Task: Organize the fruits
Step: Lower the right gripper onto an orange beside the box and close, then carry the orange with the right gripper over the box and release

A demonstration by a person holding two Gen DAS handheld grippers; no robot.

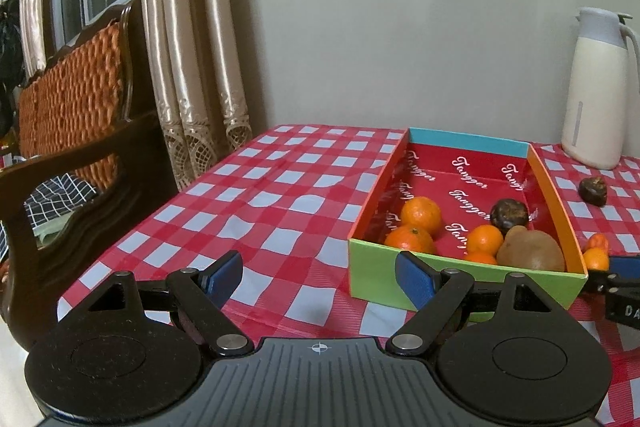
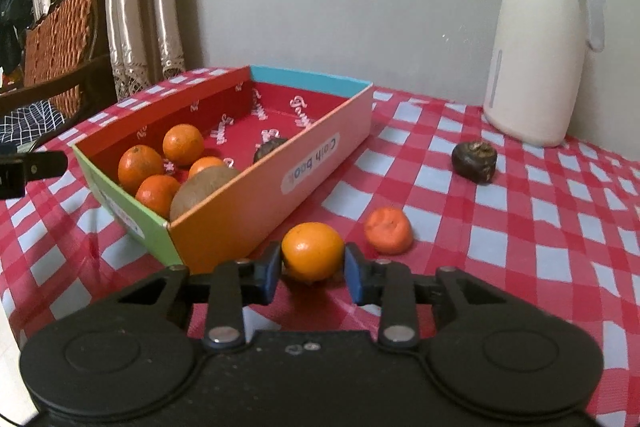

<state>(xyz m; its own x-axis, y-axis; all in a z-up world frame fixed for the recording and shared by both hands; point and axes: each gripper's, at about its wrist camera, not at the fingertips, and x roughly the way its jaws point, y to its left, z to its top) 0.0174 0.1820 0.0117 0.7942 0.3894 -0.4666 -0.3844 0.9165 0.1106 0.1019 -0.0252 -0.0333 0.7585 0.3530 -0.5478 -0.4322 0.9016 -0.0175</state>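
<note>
Partly hidden: in the left wrist view the box (image 1: pixel 464 269) near wall cuts off the lower fruit inside, and only a sliver of the right gripper (image 1: pixel 612 277) shows at the right edge, w/ two orange fruits just peeking out beside the box corner. Same view can't show how that gripper's jaws stand. Right wrist view does: right gripper (image 2: pixel 312 267) has its jaws either side of a mandarin (image 2: pixel 313 251) on the checked surface (image 2: pixel 540 227), pads touching or nearly touching the skin; hard to tell if it's lifted. A flatter, wrinkled orange fruit (image 2: pixel 388 230) lies just beside it, and a dark fruit (image 2: pixel 474 161) sits further back near the white jug (image 2: pixel 540 43).

Left gripper (image 1: pixel 318 277) hovers w/ jaws wide apart, nothing between them, just left of the box. Inside the box: four mandarins (image 2: pixel 183 144), a brown kiwi (image 2: pixel 204 189) and another dark fruit, half hidden by the wall in the right view. Label on the box side is only seen from the right view. Chair (image 1: pixel 72 99) and curtains (image 1: pixel 188 27) at far left.
</note>
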